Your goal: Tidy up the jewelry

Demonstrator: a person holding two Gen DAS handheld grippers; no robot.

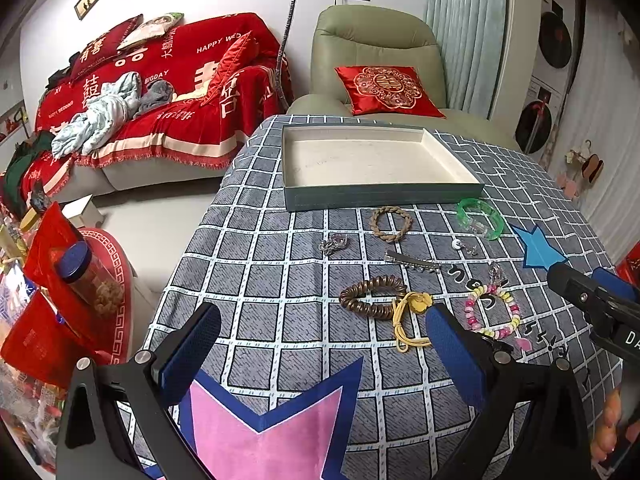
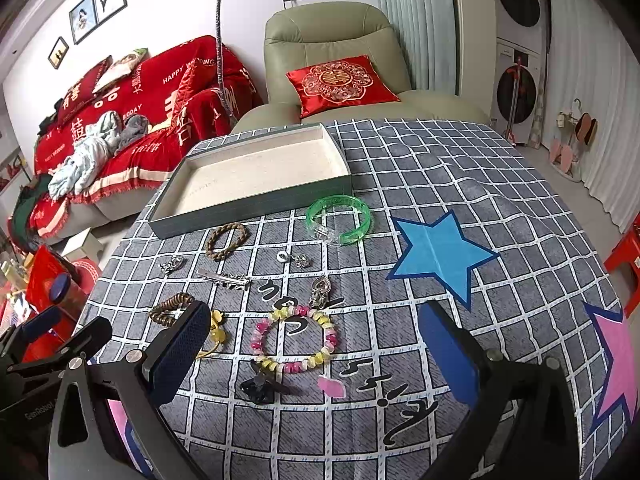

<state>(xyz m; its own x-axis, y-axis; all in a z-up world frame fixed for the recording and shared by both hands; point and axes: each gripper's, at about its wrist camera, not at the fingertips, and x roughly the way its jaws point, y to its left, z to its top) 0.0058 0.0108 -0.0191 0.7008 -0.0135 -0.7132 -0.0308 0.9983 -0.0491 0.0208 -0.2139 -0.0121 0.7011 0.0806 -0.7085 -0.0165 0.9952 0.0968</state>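
Note:
An empty shallow box (image 1: 372, 160) (image 2: 256, 176) with a cream lining sits at the table's far side. In front of it lie a green bangle (image 1: 480, 218) (image 2: 339, 218), a braided brown bracelet (image 1: 391, 223) (image 2: 226, 240), a silver hair clip (image 1: 412, 261) (image 2: 224, 279), a dark coil bracelet (image 1: 372, 296) (image 2: 170, 309), a yellow cord piece (image 1: 408, 320) (image 2: 216, 334), a pink and yellow bead bracelet (image 1: 494, 312) (image 2: 294, 340), small silver charms (image 1: 333, 244) (image 2: 173, 265) and a black clip (image 2: 262, 388). My left gripper (image 1: 324, 344) is open and empty above the cloth. My right gripper (image 2: 316, 348) is open and empty, around the bead bracelet's area.
The table has a grey checked cloth (image 2: 440, 184) with blue (image 2: 440, 256) and pink (image 1: 264, 436) stars. A red-covered sofa (image 1: 160, 92) and a green armchair (image 2: 336, 68) stand behind. Red bags and a jar (image 1: 84, 276) sit at the left.

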